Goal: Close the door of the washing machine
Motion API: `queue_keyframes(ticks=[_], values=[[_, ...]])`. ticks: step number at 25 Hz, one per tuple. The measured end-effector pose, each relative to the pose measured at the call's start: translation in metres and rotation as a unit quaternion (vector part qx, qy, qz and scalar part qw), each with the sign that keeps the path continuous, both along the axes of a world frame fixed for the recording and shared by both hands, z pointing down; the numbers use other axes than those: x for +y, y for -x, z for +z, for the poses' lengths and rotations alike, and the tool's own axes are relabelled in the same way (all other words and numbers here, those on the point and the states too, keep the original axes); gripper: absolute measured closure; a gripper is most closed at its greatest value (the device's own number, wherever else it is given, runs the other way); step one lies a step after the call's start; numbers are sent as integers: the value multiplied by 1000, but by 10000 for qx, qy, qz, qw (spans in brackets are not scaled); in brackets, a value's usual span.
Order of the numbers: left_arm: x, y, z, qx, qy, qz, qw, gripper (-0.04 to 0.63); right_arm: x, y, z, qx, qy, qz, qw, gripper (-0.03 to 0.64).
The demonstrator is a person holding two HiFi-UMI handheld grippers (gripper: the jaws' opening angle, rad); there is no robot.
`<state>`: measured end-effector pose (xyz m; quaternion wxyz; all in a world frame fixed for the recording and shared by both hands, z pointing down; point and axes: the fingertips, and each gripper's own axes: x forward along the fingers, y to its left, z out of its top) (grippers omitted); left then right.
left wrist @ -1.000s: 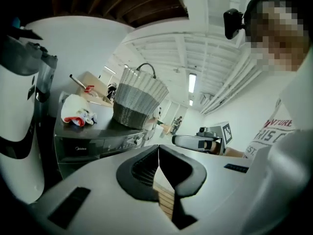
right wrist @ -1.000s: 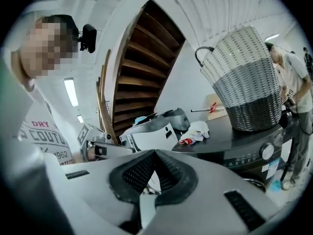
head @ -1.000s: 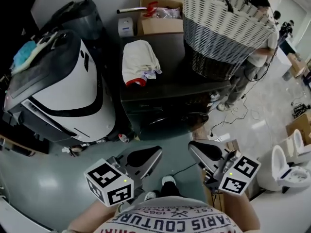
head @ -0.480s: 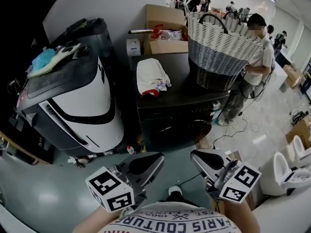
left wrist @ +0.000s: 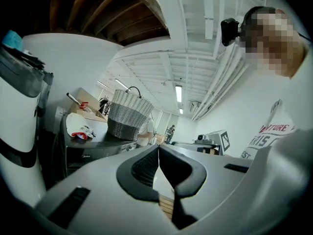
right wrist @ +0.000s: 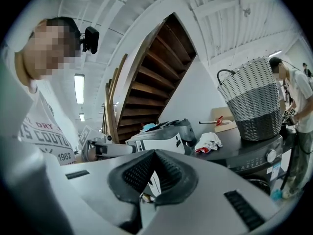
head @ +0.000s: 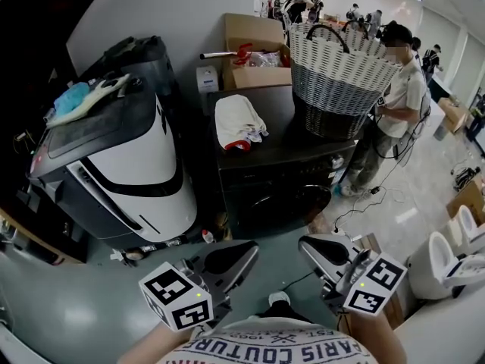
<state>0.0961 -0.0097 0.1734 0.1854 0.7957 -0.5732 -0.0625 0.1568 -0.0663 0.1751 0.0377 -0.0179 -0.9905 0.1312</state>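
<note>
Washing machine: dark casing, smooth with a dull sheen; round door glossy black.
Basket: woven strips, white above and grey below, in a rough, open-textured weave.
Towel: soft white cloth with red trim, crumpled.
Box: plain brown cardboard, matt.
White appliance: glossy plastic shell with black bands.
Floor: grey-green and smooth, catching the light.
Left gripper and right gripper: matt grey plastic bodies, with pads that are black, ribbed and rubber-like.
Staircase: brown wood, dull finish.
</note>
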Motion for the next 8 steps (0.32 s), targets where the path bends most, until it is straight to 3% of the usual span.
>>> queue_keyframes(ticks=[8], values=[[1, 1, 13, 28, 116, 3, 9999, 568, 1, -2, 14, 71, 66, 51, 9999, 595]])
